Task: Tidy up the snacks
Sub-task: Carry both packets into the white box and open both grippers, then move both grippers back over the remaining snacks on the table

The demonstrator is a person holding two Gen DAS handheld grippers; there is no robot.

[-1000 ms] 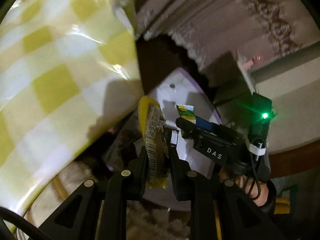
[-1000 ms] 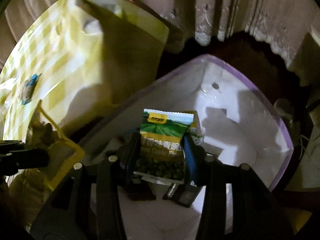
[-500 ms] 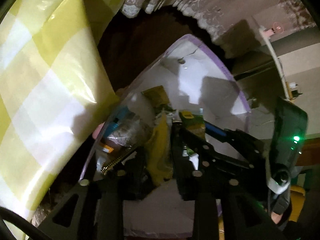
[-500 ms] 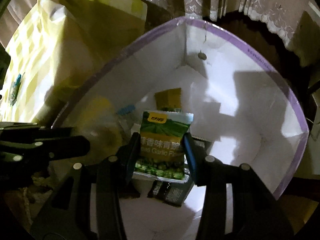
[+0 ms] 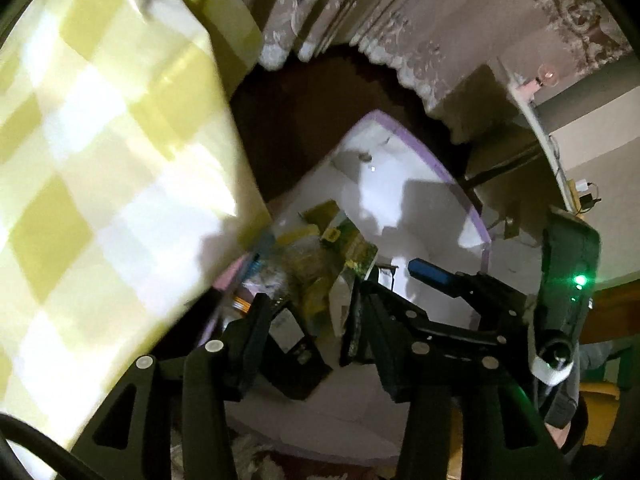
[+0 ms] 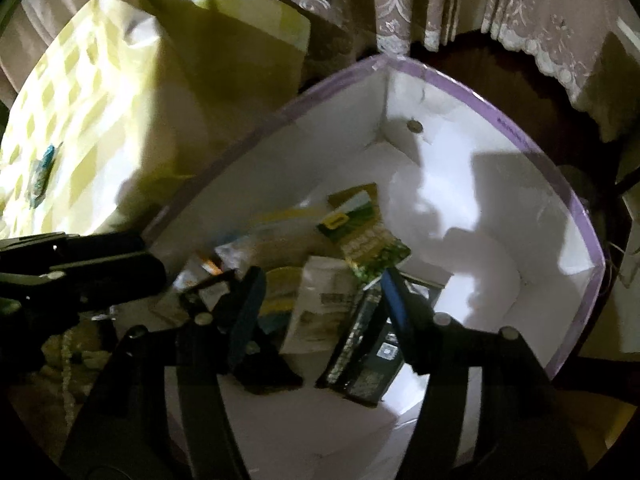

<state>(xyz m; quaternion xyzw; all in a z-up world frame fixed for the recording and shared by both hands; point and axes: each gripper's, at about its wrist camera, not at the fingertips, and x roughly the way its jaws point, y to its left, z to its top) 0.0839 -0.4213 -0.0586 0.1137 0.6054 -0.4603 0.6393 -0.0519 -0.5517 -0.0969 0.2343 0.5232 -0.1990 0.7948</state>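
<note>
White box (image 6: 460,92) w/ lilac rim holds glossy snack packets (image 6: 320,264); green pea pack (image 6: 366,240) at 12. Both grippers (image 5: 310,312) (image 6: 320,280) wide, empty.

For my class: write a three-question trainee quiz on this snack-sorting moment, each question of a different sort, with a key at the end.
1. True or false: the right gripper is clamped on the green pea packet.
2. Multiple choice: the snack packets lie in (A) a white box with a purple rim, (B) a wire basket, (C) a glass bowl.
3. Fill in: beside the box hangs a cloth checked in white and ____.

Key
1. False. Both the right gripper and the left gripper stand open with nothing between the fingers; the pea packet lies loose on the pile in the box.
2. A.
3. Yellow.
</note>
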